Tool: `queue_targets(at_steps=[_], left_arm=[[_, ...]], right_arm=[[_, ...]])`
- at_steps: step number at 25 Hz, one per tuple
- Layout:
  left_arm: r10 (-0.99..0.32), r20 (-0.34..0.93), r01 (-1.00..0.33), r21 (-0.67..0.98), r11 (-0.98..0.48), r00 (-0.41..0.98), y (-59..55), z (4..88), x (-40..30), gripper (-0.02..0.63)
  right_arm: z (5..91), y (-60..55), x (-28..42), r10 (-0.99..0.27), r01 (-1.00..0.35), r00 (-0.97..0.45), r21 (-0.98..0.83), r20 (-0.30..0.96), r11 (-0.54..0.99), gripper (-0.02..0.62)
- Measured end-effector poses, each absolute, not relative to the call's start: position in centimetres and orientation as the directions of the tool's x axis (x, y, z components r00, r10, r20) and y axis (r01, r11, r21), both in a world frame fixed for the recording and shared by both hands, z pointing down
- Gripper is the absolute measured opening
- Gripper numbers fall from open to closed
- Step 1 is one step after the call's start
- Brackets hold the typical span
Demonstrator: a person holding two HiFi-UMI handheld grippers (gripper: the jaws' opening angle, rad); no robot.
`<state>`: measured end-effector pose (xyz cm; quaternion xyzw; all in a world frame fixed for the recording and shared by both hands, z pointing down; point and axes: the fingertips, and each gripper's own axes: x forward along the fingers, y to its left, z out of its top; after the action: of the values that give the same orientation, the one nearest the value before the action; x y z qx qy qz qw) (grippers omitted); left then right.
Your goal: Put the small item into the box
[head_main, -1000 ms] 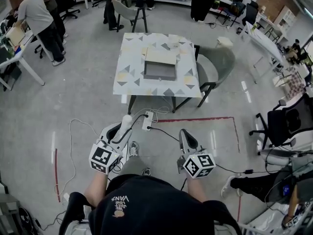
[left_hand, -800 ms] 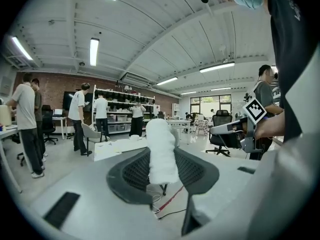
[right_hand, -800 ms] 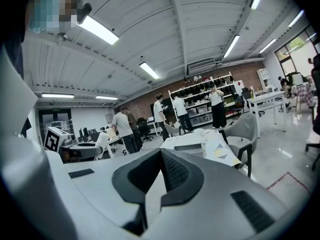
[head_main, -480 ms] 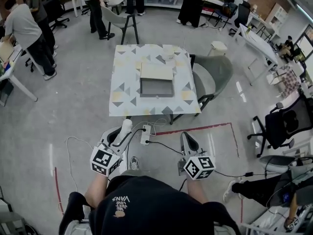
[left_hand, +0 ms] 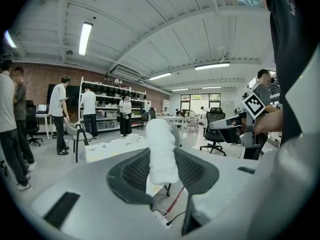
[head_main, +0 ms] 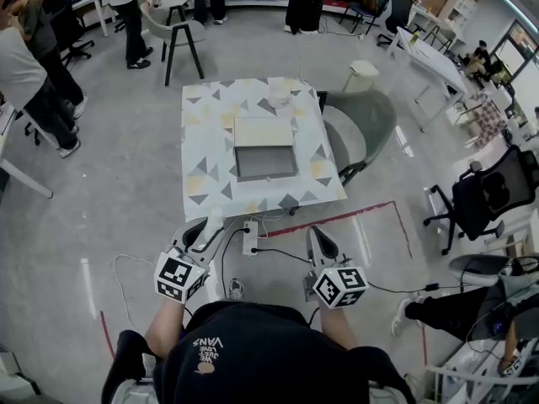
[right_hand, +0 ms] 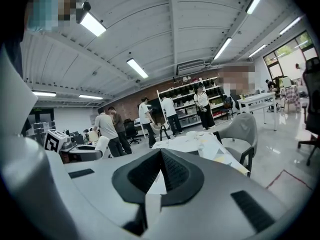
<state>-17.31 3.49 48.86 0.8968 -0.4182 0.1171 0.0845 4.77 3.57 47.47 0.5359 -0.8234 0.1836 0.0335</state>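
Surface: square table (head_main: 205, 154) under a cloth printed with grey and yellow triangles. It stands on a grey concrete floor (head_main: 101, 183) in an open workshop. Shelving and standing people are beyond the table's far side; desks and office chairs are well off to either flank.

On the table: open box (head_main: 266, 163) near the centre, grey inside, with its pale lid (head_main: 264, 130) folded back toward the far edge. A white crumpled thing (head_main: 280, 98) sits near that far edge, apart from the box.

Around the table:
- grey shell chair (head_main: 364, 123) just beside its right side
- dark-legged chair (head_main: 173, 28) beyond its far left corner
- white round stool (head_main: 360, 74) beyond its far right corner
- power strip (head_main: 250, 236) on the floor just before its near edge, with cables trailing off
- red tape line (head_main: 345, 217) on the floor at its near right

Both grippers are short of the table's near edge, over the floor, with the power strip lying between them and the table.

Left gripper (head_main: 210, 225): jaws clamped on the small item (left_hand: 161, 149), a soft white roll standing upright between the pads, its top above them. It is well apart from the box.

Right gripper (head_main: 318, 239): jaws pressed together, nothing between them
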Motion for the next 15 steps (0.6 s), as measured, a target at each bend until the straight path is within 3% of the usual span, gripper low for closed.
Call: queue_targets(at_steps=[15], left_arm=[[-0.7, 0.347, -0.759, 0.06, -0.648, 0.625, -4.6, 52.3, -15.0, 0.149]], right_arm=[[49.2, -4.3, 5.9, -0.847, -0.883, -0.447, -0.291, 0.288, 0.368, 0.0]])
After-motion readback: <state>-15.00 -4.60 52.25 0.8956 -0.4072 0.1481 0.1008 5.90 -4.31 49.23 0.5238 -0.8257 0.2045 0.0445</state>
